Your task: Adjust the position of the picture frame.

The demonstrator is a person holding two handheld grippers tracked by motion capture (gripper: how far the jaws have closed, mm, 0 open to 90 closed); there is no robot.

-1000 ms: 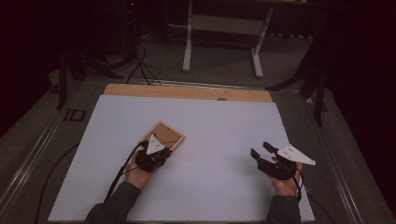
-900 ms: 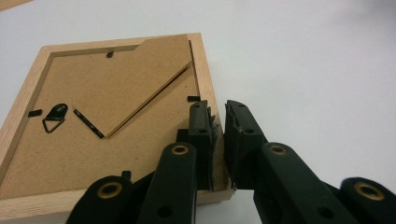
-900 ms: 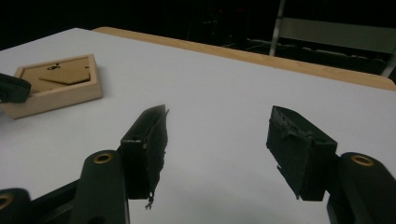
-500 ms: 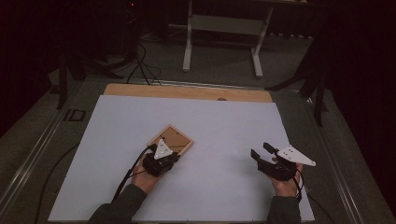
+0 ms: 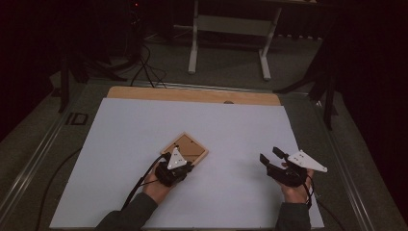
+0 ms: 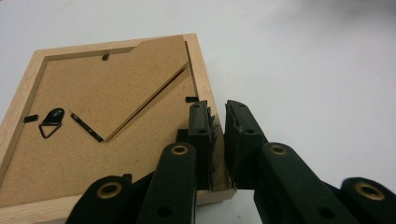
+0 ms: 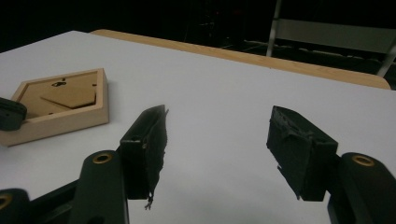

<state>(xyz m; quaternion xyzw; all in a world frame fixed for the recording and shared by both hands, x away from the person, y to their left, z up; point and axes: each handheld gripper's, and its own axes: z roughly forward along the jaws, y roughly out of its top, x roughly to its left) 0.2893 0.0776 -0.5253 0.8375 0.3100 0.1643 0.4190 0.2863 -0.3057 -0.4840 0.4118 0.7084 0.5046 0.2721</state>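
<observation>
A small wooden picture frame [image 5: 186, 147] lies face down on the white table top, its fibreboard back, fold-out stand and black hanger [image 6: 50, 122] facing up. My left gripper [image 5: 187, 163] is at the frame's near corner. Its jaws [image 6: 218, 114] are shut on the frame's right rim [image 6: 205, 95], one pad inside the rim and one outside. My right gripper [image 5: 270, 155] rests near the table's front right, well apart from the frame. It stands open [image 7: 224, 135] with nothing between its fingers. From there the frame [image 7: 60, 105] lies to the left.
A white sheet [image 5: 144, 125] covers the table, with a bare wooden strip [image 5: 192, 95] along the far edge. Beyond it stand a white stand's legs [image 5: 228, 43] and cables on a dark floor. A cable [image 5: 139, 185] trails from my left gripper.
My left hand has slid to the right across the table, and the picture frame has moved with it. The right hand has stayed put.
</observation>
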